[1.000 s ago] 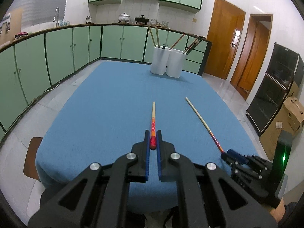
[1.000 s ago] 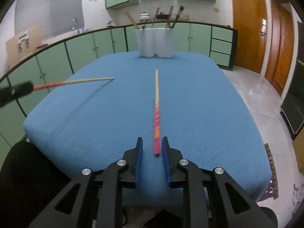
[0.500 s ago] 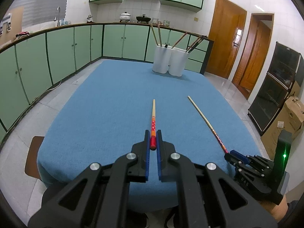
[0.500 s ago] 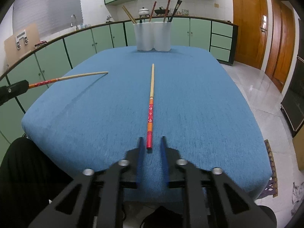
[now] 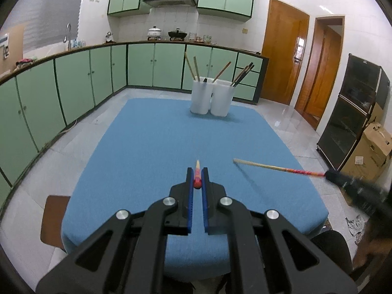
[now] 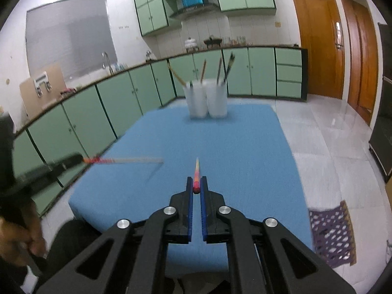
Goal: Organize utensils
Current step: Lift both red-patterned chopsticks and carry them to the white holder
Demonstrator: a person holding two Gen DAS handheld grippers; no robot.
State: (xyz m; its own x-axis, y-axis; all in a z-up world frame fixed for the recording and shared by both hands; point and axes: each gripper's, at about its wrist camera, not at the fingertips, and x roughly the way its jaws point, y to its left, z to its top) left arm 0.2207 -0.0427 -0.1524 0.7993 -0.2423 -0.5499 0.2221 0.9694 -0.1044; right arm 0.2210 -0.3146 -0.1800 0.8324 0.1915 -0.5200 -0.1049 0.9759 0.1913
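Note:
My left gripper [image 5: 197, 171] is shut on the red end of a chopstick [image 5: 197, 169] that points forward above the blue table [image 5: 159, 147]. My right gripper [image 6: 196, 180] is shut on the red end of a second chopstick [image 6: 196, 174], also lifted and pointing forward. Each held chopstick shows from the side in the other view: the right one [image 5: 274, 167] and the left one [image 6: 127, 159]. Two white holders [image 5: 212, 99] with several chopsticks in them stand at the table's far edge, also in the right wrist view [image 6: 205, 99].
Green cabinets [image 5: 73, 85] run along the left and back. A brown stool [image 5: 52, 218] stands at the table's near left corner. A dark cabinet [image 5: 352, 127] and a cardboard box [image 5: 372, 144] stand on the right. A purple mat [image 6: 333, 232] lies on the floor.
Both grippers have risen, each lifting its chopstick off the table. The right gripper closed on its chopstick. The views now look down on the table from higher.

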